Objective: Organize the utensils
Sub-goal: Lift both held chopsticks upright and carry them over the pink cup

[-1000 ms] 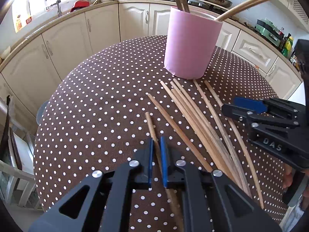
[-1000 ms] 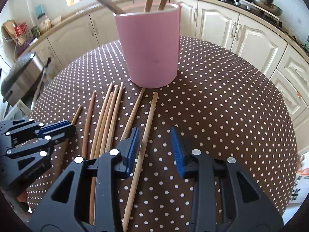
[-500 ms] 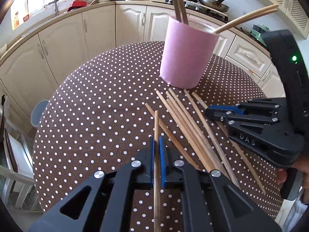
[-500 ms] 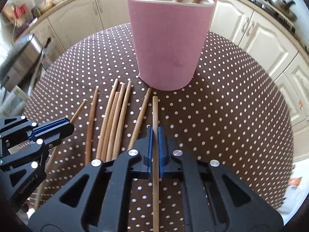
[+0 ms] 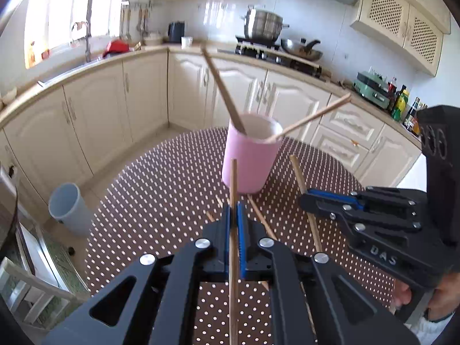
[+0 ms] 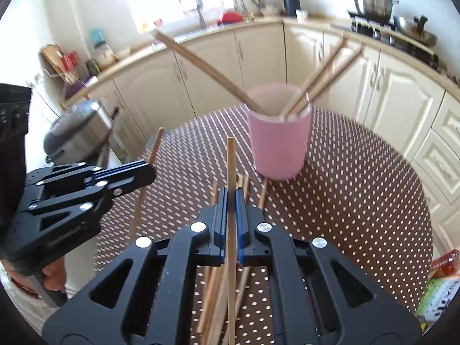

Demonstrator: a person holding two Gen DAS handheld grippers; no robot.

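Each gripper holds one wooden chopstick lifted off the table. My left gripper (image 5: 234, 210) is shut on a chopstick (image 5: 233, 181) that points up toward the pink cup (image 5: 250, 155). My right gripper (image 6: 231, 198) is shut on another chopstick (image 6: 230, 161), short of the pink cup (image 6: 279, 141). The cup holds three chopsticks (image 6: 201, 63) leaning outward. In the left wrist view the right gripper (image 5: 313, 198) shows at the right with its chopstick (image 5: 297, 172). In the right wrist view the left gripper (image 6: 146, 172) shows at the left. Several loose chopsticks (image 6: 214, 189) lie on the table beneath.
The round table (image 5: 161, 189) has a brown cloth with white dots. Cream kitchen cabinets (image 5: 97, 112) curve behind it. A grey bin (image 5: 67, 207) stands on the floor at the left. A rice cooker (image 6: 77, 135) sits at the left, a bottle (image 6: 444, 263) at the table's right edge.
The right gripper closed on a chopstick that lay between its open jaws. Both grippers then rose off the table with their chopsticks and tilted up, so the cup looks farther away.
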